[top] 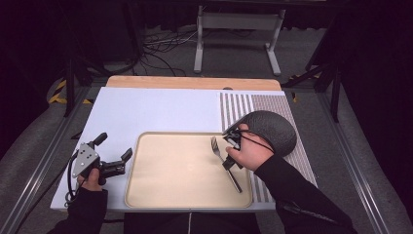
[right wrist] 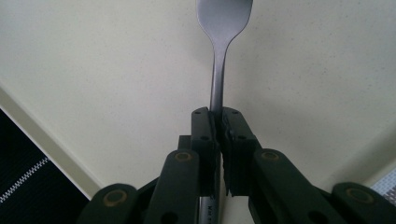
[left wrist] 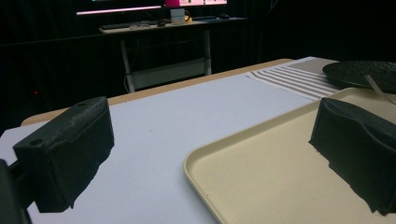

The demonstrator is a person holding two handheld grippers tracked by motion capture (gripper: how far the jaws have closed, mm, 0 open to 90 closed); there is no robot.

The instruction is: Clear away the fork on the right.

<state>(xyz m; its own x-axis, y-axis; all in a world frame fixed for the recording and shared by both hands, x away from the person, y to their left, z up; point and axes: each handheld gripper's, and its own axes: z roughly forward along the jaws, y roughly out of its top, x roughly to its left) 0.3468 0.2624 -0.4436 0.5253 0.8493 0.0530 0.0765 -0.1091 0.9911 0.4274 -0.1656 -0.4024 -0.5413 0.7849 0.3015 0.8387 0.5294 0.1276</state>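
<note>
The right claw (right wrist: 219,119), its hand (top: 251,152) angled down from four o'clock, clamps the slim grey metal fork (top: 225,163) at mid-handle over the cream rectangular plastic tray (top: 146,190). The left claw (top: 114,153) rests wide apart at nine o'clock on the white counter (top: 160,109).

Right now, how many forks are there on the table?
1. The fork is over the right part of the beige tray, its handle clamped in the right gripper. Another could be hidden under the dark plate.
</note>
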